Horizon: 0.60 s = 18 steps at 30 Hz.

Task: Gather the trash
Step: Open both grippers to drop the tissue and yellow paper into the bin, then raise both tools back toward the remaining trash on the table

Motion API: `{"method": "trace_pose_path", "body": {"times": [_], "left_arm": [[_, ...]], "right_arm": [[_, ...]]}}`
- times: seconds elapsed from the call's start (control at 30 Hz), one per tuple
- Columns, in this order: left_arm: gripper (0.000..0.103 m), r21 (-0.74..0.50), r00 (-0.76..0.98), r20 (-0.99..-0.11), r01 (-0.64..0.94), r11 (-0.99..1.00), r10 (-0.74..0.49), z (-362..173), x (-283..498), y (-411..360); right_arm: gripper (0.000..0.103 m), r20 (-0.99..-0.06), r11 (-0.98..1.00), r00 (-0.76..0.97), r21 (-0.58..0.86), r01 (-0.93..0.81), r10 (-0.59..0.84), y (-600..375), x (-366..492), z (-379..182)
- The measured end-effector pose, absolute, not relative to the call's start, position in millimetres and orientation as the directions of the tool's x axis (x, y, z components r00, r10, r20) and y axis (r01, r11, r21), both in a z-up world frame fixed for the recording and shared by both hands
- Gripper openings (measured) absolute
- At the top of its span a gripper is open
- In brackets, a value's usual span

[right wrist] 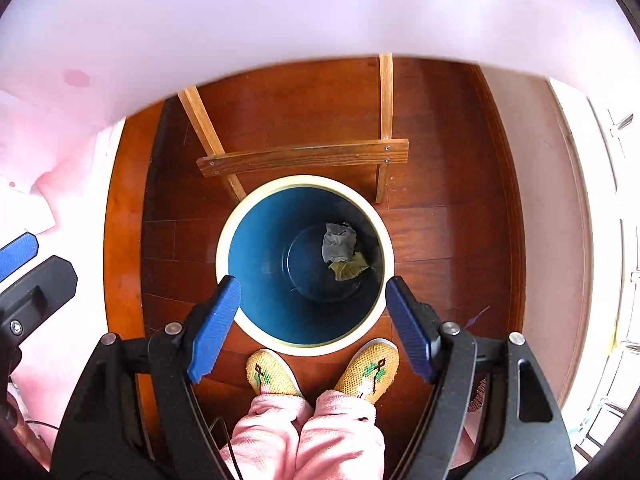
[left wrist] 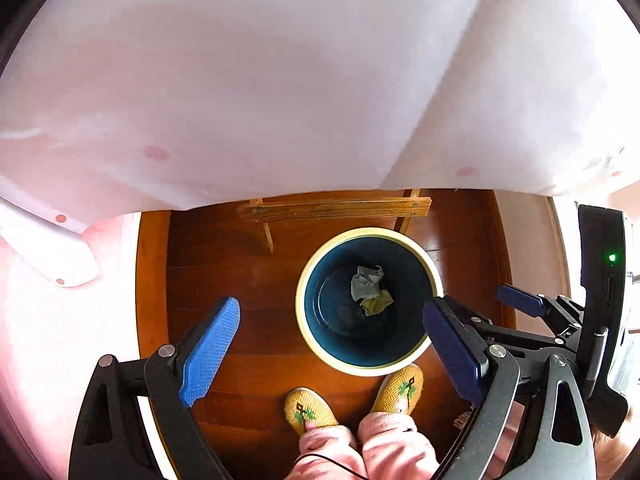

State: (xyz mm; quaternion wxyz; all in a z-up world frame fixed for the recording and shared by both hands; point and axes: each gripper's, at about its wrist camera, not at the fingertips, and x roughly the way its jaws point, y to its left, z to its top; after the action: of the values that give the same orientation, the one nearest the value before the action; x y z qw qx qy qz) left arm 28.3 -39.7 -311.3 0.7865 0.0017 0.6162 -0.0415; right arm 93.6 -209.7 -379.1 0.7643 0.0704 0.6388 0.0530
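Trash: grey crumpled paper [right wrist: 338,242] and a yellow-green scrap [right wrist: 349,269] lie touching at the bottom of a blue bin [right wrist: 256,240] (cream rim). Bin stands on dark wood floor [right wrist: 440,240], before a wooden frame [right wrist: 304,157], under a white cloth [right wrist: 280,12]. Person's yellow slippers [right wrist: 272,374] touch the bin's near side. Left tongs [left wrist: 332,344]: spread wide, empty. Right tongs [right wrist: 312,328]: spread wide above the bin, empty.

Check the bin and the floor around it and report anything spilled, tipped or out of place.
Nothing stands out. The bin stands upright on the wooden floor, with grey crumpled paper and a yellowish scrap lying at its bottom. No litter shows on the floor around it. Both grippers are open and empty.
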Motion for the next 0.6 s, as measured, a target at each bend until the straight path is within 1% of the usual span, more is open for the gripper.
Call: {"method": "trace_pose_path", "body": {"times": [0.1, 0.13, 0.2, 0.3, 0.47, 0.6], "left_arm": [[0.091, -0.061, 0.250, -0.965, 0.057, 0.996, -0.074, -279, 26, -35], [0.087, -0.065, 0.256, -0.963, 0.054, 0.996, -0.077, -269, 26, -34], [0.083, -0.080, 0.261, -0.961, 0.050, 0.996, -0.091, -245, 25, -31], [0.080, -0.124, 0.264, -0.955, 0.054, 0.991, -0.134, -214, 26, -28], [0.080, -0.151, 0.303, -0.938, 0.084, 0.985, -0.169, -156, 26, -25], [0.080, -0.150, 0.366, -0.912, 0.122, 0.981, -0.185, -106, 23, -23]], "right_arm": [[0.072, -0.963, 0.984, 0.205, 0.179, 0.010, 0.173, -207, 91, -347], [0.072, -0.962, 0.984, 0.211, 0.177, 0.009, 0.172, -207, 90, -337], [0.072, -0.959, 0.984, 0.227, 0.179, 0.012, 0.171, -207, 89, -315], [0.072, -0.952, 0.983, 0.253, 0.185, 0.021, 0.174, -208, 86, -283], [0.072, -0.944, 0.982, 0.288, 0.183, 0.050, 0.161, -213, 78, -230], [0.072, -0.940, 0.981, 0.305, 0.182, 0.072, 0.152, -217, 70, -189]]}}
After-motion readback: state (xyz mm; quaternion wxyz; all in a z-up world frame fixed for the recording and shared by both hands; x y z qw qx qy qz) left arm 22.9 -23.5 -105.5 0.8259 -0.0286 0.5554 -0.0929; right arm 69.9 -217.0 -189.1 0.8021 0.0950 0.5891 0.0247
